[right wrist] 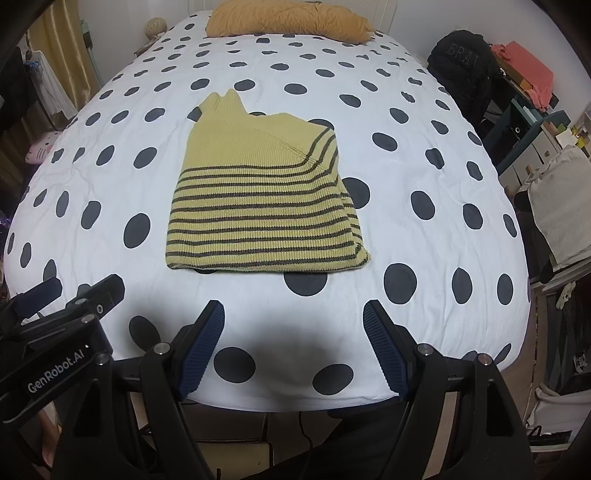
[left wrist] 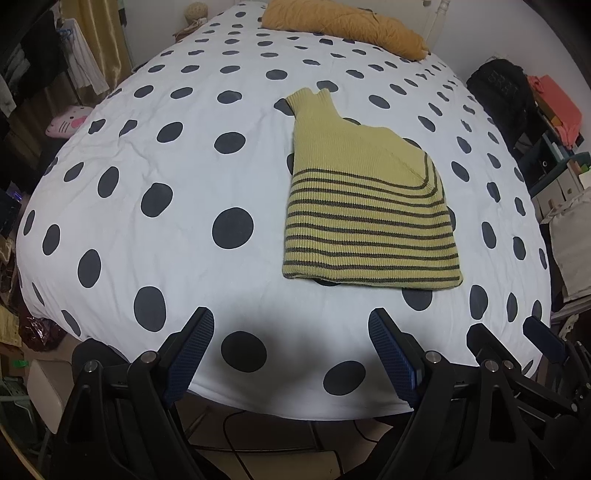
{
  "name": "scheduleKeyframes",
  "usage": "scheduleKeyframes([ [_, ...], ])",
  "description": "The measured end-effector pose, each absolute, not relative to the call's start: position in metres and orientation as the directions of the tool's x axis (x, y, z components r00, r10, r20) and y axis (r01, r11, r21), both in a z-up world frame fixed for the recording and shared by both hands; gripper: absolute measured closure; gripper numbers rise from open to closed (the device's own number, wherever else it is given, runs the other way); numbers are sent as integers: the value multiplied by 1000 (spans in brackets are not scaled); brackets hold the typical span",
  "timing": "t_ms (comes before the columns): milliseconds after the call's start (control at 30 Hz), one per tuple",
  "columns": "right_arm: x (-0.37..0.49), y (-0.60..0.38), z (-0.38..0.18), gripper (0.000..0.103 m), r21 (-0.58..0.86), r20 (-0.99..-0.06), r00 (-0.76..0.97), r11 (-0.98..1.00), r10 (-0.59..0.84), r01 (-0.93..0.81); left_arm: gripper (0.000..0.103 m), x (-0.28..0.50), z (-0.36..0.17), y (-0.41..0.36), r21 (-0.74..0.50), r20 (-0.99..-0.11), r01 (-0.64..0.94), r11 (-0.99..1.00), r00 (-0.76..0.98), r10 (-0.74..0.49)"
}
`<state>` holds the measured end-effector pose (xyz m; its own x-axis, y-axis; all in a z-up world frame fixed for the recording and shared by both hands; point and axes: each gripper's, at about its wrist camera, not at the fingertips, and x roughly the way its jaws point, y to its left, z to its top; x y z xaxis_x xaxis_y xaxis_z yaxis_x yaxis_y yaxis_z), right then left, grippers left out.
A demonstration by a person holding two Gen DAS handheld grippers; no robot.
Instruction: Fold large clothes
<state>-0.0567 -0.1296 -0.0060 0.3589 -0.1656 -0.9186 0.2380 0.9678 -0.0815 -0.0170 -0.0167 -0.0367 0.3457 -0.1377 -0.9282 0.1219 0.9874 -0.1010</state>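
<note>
A yellow knit sweater with dark stripes [left wrist: 365, 206] lies folded flat on the polka-dot bed cover [left wrist: 147, 229], collar pointing to the far end. It also shows in the right wrist view [right wrist: 262, 206]. My left gripper [left wrist: 291, 328] is open and empty, held above the bed's near edge, short of the sweater's hem. My right gripper [right wrist: 293, 319] is open and empty, also at the near edge, just before the hem. The right gripper shows at the left view's right edge [left wrist: 517, 339]; the left gripper shows at the right view's left edge [right wrist: 74, 295].
A mustard pillow [left wrist: 343, 26] lies at the head of the bed. A black backpack [right wrist: 461, 62] and cluttered shelves [right wrist: 528, 110] stand at the right side. A pink plush [left wrist: 66, 123] and hanging clothes [left wrist: 85, 62] are at the left. Cables lie on the floor below [left wrist: 258, 435].
</note>
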Motion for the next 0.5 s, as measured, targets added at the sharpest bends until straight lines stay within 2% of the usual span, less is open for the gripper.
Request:
scheduleKeyframes([
  [500, -57, -132, -6, 25, -81, -919, 358, 968, -164, 236, 17, -19, -37, -19, -99, -928, 124, 987, 347, -137],
])
